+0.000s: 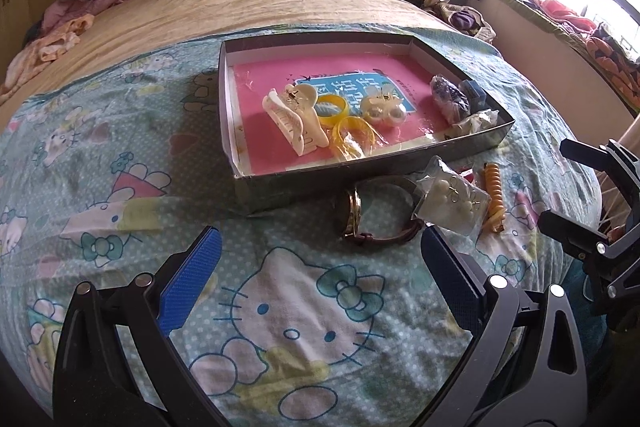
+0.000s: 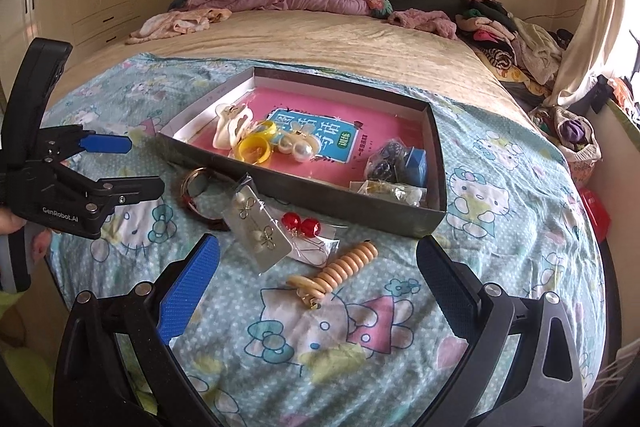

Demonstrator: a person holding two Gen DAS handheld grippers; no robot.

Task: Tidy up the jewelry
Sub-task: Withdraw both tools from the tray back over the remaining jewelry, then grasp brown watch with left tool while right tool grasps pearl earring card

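I'd call this a bit past halfway. The bed (image 2: 500, 163) with the cartoon-cat sheet carries everything, and the shallow box (image 2: 304, 193) in the middle of it already has most of the haul: a cream hair claw (image 1: 294, 123), two yellow bangles (image 1: 348, 131), a pearl clip (image 1: 384, 107), and a few small bagged bits plus a blue block in the far right corner.

Still loose on the sheet, just in front of the box's near wall: a watch (image 1: 360, 215) with a brown strap, a bagged card of pearl earrings (image 2: 256, 227), a pair of red bead earrings (image 2: 300, 225) in their own bag, and a wooden spiral hair tie (image 2: 340, 267). So four things to go, by my count.

Both tools are empty with the fingers spread wide. My left tool (image 1: 316, 283) hovers over bare sheet short of the watch; my right tool (image 2: 316, 279) has the spiral tie roughly between its fingers, not touching as far as I can tell.

View differences: the red earrings only show properly from the right wrist; from the left they're mostly hidden behind the earring card. The left wrist gives the clearer look at the watch face and strap.
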